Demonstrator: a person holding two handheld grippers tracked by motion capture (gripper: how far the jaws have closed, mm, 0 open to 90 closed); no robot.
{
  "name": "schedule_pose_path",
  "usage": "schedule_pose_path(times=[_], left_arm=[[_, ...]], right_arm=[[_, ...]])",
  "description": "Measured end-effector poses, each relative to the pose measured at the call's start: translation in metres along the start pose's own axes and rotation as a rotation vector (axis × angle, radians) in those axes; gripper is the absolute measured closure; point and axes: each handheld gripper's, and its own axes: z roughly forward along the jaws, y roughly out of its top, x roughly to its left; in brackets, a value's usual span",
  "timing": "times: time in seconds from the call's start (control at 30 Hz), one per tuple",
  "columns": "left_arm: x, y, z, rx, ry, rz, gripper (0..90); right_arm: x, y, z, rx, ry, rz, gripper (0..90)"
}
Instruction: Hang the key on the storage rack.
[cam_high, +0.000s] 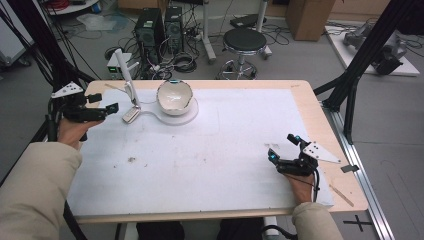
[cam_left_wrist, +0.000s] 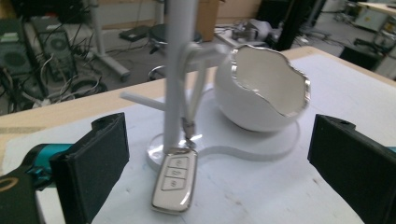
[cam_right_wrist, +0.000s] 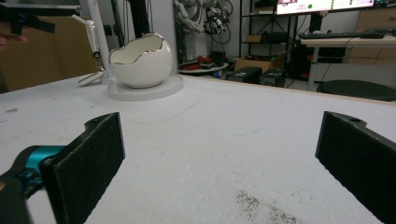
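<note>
Key fob on a short strap hangs from the white stand, its lower end resting on the white mat of the bench at the foot of the post. In the left gripper view its long axis runs from the strap clip down toward the camera, button face up, leaning slightly left at the bottom. In the high view the key fob is a small pale slab just left of the stand's base, its buttons too small to make out.

The left gripper hovers near the fob at the bench's far left corner, jaws spread wide with nothing between them; in its own view the fob sits in the gap between the two black pads, apart from both. The right gripper is low over the mat near the right front edge, well apart from the stand, jaws likewise wide open and empty.

The egg-shaped white bowl with a jagged silver rim sits on the stand's round base, just right of the post. The right gripper view shows the bowl side-on and far off, with the fob only a blurred sliver beside it. The post's top is cut off in the left gripper view.
</note>
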Motion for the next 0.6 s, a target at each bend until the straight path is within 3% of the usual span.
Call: schedule_pose_path(times=[0.13, 0.37, 0.6], left_arm=[[-0.023, -0.008, -0.013, -0.062, -0.036, 0.041, 1.7], [-0.062, -0.040, -0.029, -0.138, -0.046, 0.107, 1.7], [-0.084, -0.077, -0.043, -0.209, -0.039, 0.132, 1.7]], right_arm=[[0.000, 0.000, 0.000, -0.003, 0.000, 0.007, 0.4], [0.000, 0.000, -0.001, -0.005, 0.002, 0.009, 0.4], [-0.001, 0.000, -0.001, -0.004, 0.008, 0.008, 0.4]])
